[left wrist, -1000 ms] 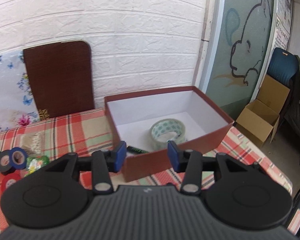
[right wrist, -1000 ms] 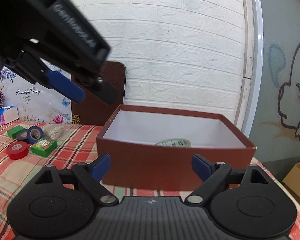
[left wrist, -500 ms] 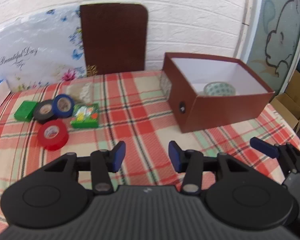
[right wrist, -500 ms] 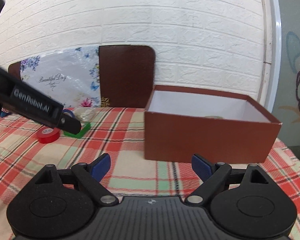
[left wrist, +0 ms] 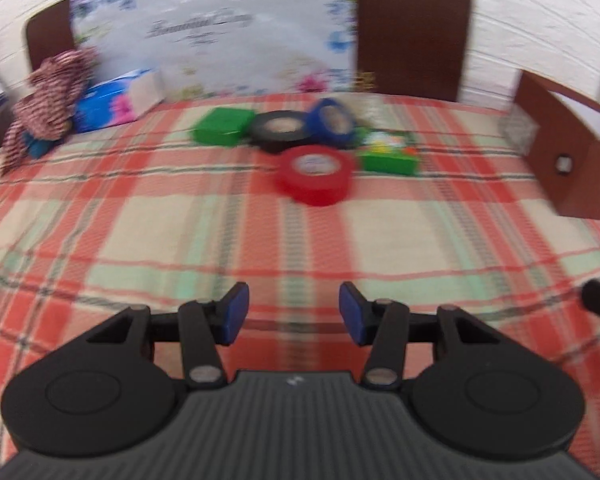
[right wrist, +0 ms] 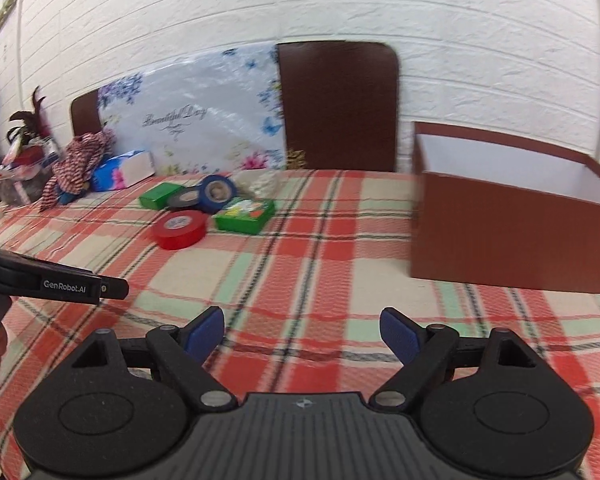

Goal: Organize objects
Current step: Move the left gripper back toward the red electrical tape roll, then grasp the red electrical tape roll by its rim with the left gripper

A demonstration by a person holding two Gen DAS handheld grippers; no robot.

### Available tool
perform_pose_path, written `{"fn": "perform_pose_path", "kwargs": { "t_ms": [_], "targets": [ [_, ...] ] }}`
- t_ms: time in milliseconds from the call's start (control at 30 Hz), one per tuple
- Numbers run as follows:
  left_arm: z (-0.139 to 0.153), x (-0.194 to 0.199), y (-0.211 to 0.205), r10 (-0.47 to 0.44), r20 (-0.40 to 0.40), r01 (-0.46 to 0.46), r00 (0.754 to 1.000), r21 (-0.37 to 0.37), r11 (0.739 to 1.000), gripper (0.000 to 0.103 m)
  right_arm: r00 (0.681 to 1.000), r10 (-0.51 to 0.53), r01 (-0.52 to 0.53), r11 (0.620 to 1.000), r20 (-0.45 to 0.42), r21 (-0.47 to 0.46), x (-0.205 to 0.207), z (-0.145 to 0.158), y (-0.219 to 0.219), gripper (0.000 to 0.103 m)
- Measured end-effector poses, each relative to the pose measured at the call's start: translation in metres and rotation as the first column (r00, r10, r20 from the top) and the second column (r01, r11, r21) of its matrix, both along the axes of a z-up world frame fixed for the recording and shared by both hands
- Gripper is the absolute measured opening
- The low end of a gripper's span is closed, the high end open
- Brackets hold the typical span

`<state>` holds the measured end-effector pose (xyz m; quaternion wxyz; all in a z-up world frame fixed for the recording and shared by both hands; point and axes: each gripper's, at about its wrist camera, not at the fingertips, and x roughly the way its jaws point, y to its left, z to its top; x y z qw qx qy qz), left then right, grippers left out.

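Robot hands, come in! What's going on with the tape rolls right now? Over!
Left gripper open, empty. Right gripper open, empty. Red tape roll nearest, on tablecloth. Path clear.

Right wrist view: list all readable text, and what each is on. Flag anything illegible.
"GenRobot.AI": white lettering on the black side of the left gripper.
"Beautiful Day": script on the floral panel leaning on the wall; a smaller line beneath it is too small to read.
Red tape roll: core label print too small to read.
Green printed box: top artwork blurred, unreadable.
Blue tissue pack: print not legible.
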<state>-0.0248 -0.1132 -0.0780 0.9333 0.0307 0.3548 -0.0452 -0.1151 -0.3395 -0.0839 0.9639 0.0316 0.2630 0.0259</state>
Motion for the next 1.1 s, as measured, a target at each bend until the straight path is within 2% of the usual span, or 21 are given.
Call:
{"fn": "perform_pose_path", "kwargs": {
  "t_ms": [167, 267, 333, 367, 467, 733, 767, 933, 1100],
  "targets": [
    [-0.014, 0.012, 0.059, 0.108, 0.038, -0.108, 0.993, -0.015, 0.994, 0.053, 0.995, 0.09, -0.089, 0.996, -0.045, 0.027, 0.032, -0.008, 0.033, 0.077],
    [-0.022, 0.013, 0.078, 0.126, 0.096, -0.128, 0.987, 0.008, 0.992, 0.066, 0.987, 0.141, -0.139, 0.99, -0.082, 0.02, 0.055, -0.02, 0.054, 0.075],
    [-0.027, 0.011, 0.092, 0.127, 0.118, -0.119, 0.985, -0.071, 0.99, 0.072, 0.979, 0.171, -0.172, 0.985, -0.109, 0.005, 0.072, -0.028, 0.067, 0.074],
    [-0.027, 0.011, 0.095, 0.126, 0.122, -0.114, 0.985, -0.101, 0.988, 0.073, 0.975, 0.183, -0.185, 0.983, -0.124, -0.005, 0.082, -0.032, 0.074, 0.074],
    [-0.029, 0.012, 0.093, 0.114, 0.13, -0.1, 0.985, -0.115, 0.988, 0.077, 0.969, 0.212, -0.221, 0.973, -0.123, -0.066, 0.117, -0.035, 0.095, 0.076],
    [-0.031, 0.013, 0.098, 0.12, 0.133, -0.097, 0.984, -0.17, 0.981, 0.078, 0.972, 0.213, -0.221, 0.973, -0.103, -0.071, 0.206, -0.032, 0.132, 0.078],
    [-0.031, 0.013, 0.098, 0.12, 0.133, -0.097, 0.984, -0.171, 0.98, 0.078, 0.972, 0.211, -0.219, 0.973, -0.102, -0.071, 0.21, -0.032, 0.133, 0.073],
    [-0.03, 0.013, 0.1, 0.122, 0.134, -0.097, 0.983, -0.182, 0.979, 0.078, 0.968, 0.23, -0.236, 0.971, -0.103, -0.049, 0.188, -0.033, 0.123, 0.073],
    [-0.03, 0.012, 0.098, 0.12, 0.134, -0.096, 0.984, -0.173, 0.98, 0.078, 0.96, 0.253, -0.265, 0.96, -0.118, -0.094, 0.114, -0.035, 0.098, 0.073]
  ]
}}
